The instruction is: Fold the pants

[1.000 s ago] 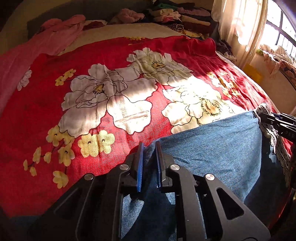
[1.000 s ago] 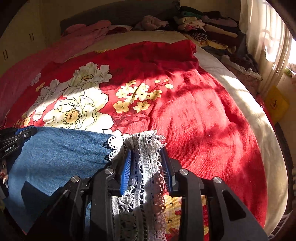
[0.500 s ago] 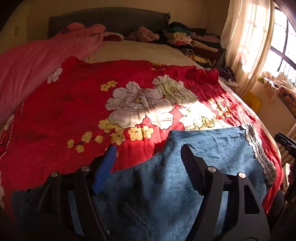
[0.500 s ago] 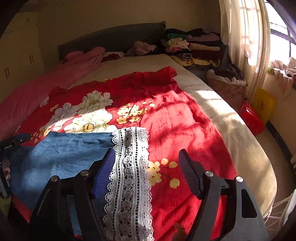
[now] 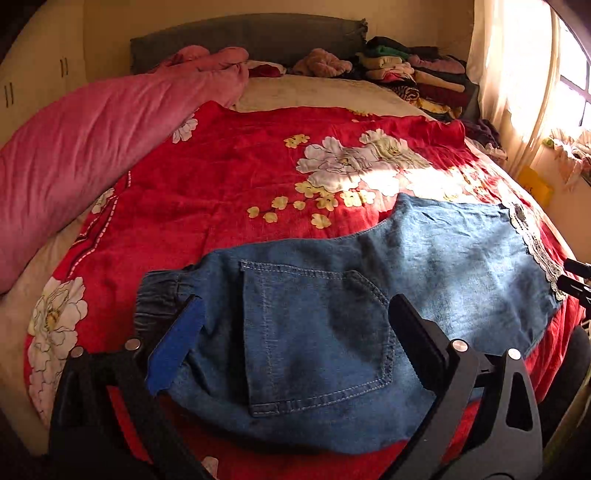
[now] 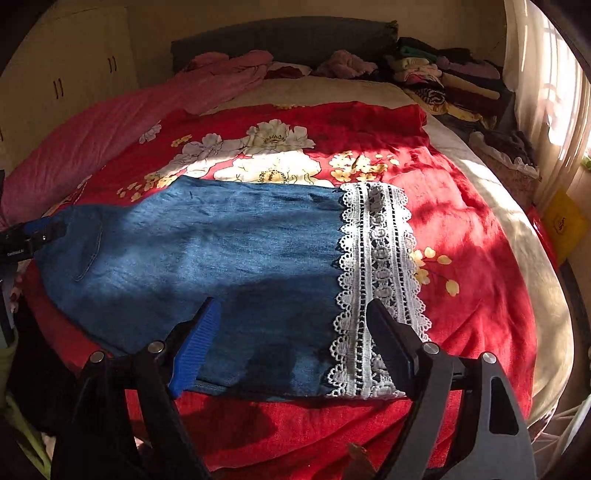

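Both claws — left claw [image 5: 295, 339], right claw [image 6: 291, 336] — just opened, clear of pants [image 5: 369, 295] (flat on bed [image 5: 221, 177]). Risk: shallow regrip drags one layer — skewed fold.

A bed [image 5: 314, 92] with a grey headboard [image 5: 251, 37] stood against a cream wall [image 6: 229, 14]. Cupboards [image 6: 74, 62] were on the left. Sun came through a curtained window [image 5: 517, 66] on the right, falling in patches across the red floral cover [image 6: 461, 229].

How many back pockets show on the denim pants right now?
1: a stitched patch pocket on the pants, near the waistband end, between the left gripper's open fingers. Folding may hide a second underneath.
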